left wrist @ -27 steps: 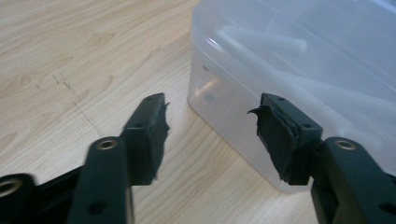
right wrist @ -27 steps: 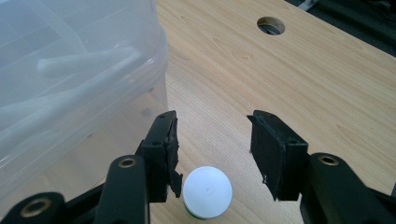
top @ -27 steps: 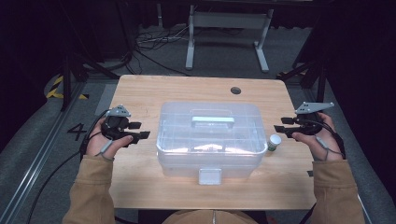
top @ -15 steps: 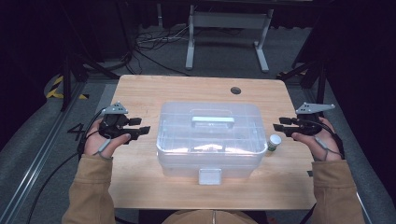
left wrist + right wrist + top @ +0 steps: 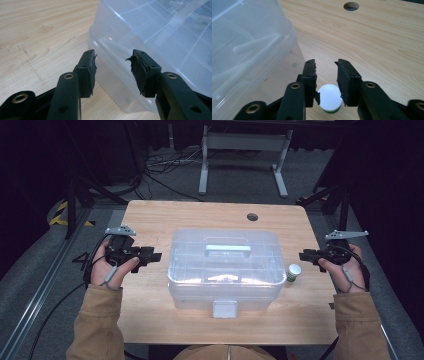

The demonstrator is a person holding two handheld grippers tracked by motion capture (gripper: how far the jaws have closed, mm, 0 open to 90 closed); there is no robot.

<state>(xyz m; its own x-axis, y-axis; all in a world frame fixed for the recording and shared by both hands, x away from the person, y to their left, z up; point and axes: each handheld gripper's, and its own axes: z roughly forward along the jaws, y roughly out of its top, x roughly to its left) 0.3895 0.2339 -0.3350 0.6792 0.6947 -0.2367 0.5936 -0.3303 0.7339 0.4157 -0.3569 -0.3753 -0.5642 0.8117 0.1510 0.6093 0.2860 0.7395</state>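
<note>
Clear box (image 5: 225, 270), white-capped, seemingly green bottle (image 5: 293, 272), black tools.

A clear plastic storage box (image 5: 225, 270) stands upright in the middle of the wooden table, its long side facing the person. Its lid is on, with a pale handle (image 5: 228, 249) lying flat along the top and 1 white latch (image 5: 224, 308) at the front edge, apparently fastened, though that is hard to tell through the glare. Faint divider lines show through the lid.

Just beside the box's right end stands a small bottle (image 5: 293, 272) with a white cap and a green body, upright on the table, near the box wall.
</note>
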